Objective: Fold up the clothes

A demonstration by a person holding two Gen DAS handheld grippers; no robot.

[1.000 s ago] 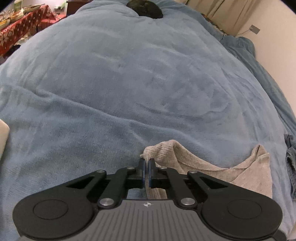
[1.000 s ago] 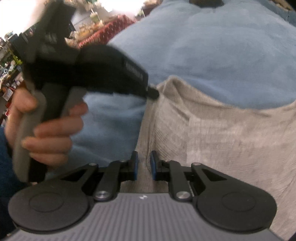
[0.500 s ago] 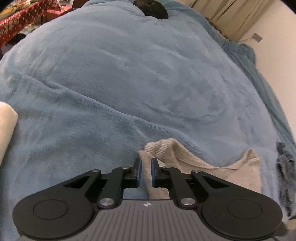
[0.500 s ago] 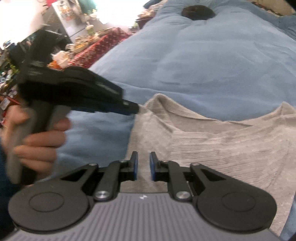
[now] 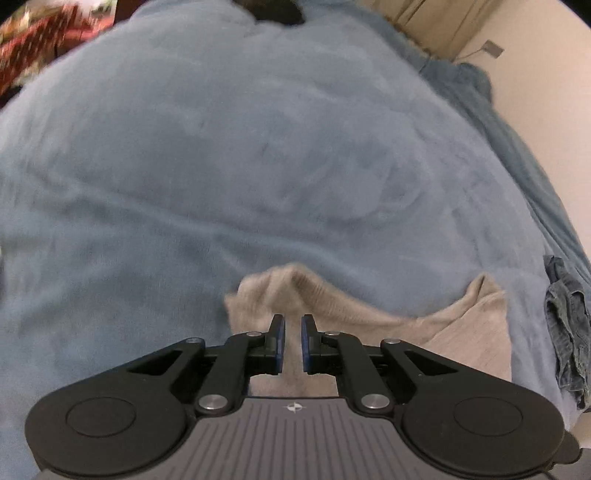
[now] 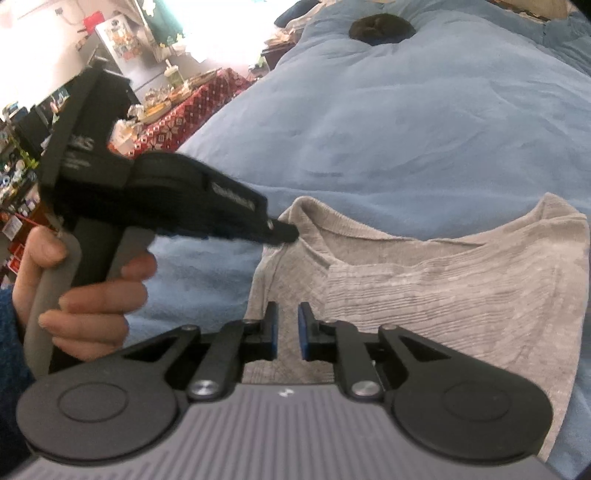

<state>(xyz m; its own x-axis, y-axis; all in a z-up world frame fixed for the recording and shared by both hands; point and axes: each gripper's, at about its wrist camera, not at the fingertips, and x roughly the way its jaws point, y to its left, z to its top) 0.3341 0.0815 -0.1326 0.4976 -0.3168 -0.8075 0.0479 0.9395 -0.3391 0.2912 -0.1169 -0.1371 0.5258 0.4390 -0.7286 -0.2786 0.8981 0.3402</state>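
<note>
One grey top point(image 6: 424, 280) lies flat on the blue bed point(image 6: 406, 122). Both grippers, left point(image 5: 291, 343) and right point(image 6: 284, 330), hover over its left edge, fingers slightly spread, empty.

Ahead of the left gripper point(image 5: 291, 341) the wide blue plush blanket point(image 5: 258, 155) lies bare and gently rumpled, open to pass over all the way to a dark rounded lump point(image 6: 380, 27) at its far end. Directly under and just beyond both grippers' tips lies the beige ribbed knit garment point(image 6: 424, 280), low and flat, its raised collar corner just ahead of the left gripper's tips. To that gripper's right, past the garment, a crumpled dark denim piece point(image 5: 565, 332) lies at the blanket's edge. Left of the right gripper point(image 6: 286, 330), the left gripper's black body and the hand point(image 6: 85, 295) holding it fill the near side; a red patterned tablecloth point(image 6: 184, 114) with clutter stands beyond.
</note>
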